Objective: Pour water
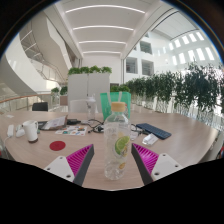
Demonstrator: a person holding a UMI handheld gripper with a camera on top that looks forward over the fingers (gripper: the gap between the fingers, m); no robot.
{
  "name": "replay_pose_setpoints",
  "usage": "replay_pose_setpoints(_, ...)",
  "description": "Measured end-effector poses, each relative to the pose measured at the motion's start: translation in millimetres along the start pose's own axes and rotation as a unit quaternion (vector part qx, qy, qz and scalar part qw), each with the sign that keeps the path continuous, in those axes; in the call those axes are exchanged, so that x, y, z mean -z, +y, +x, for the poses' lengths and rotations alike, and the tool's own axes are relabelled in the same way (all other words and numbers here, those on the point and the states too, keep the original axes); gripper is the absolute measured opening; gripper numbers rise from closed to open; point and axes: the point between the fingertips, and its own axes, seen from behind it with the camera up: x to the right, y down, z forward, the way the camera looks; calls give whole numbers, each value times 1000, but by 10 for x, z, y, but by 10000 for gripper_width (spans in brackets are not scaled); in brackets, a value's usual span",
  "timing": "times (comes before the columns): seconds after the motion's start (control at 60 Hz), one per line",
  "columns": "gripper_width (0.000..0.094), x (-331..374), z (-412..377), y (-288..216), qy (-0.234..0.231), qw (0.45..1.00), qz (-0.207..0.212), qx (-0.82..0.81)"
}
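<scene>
A clear plastic water bottle (117, 140) with a lime-slice label and a pale cap stands upright on the wooden table (185, 140). It sits between my fingers, whose magenta pads (78, 159) flank it with a gap at either side. My gripper (112, 165) is open around the bottle's lower half. A translucent green cup (115, 101) stands beyond the bottle, partly hidden behind it.
A dark tablet or notebook (153, 130) lies right of the bottle. A white mug (31, 131), papers and small items crowd the left side, with a pink disc (57, 146) close to the left finger. Planters with greenery (180, 95) line the far side.
</scene>
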Motion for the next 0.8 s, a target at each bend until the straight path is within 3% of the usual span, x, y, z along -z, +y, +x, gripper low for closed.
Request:
replay_pose_setpoints(0.15, 802, -624, 96, -2, -2, 999, 30, -28)
replay_pose_setpoints(0.183, 686, -687, 46, -32, -6, 999, 31, -33)
replay_pose_setpoints(0.2, 563, -723, 41, -13, -9, 999, 28, -34)
replay_pose_setpoints(0.217, 524, -754, 59, 13, -7, 999, 23, -34)
replay_pose_setpoints(0.35, 496, -880, 82, -54, 8, 998, 50, -33)
replay_pose_setpoints(0.567, 316, -1001, -3, 5, 5, 998, -22, -50)
replay_pose_setpoints(0.617, 330, -1005, 7, -44, 4, 998, -38, -44)
replay_pose_setpoints(0.8, 330, -1042, -485, -1079, 13, 997, -8, 74)
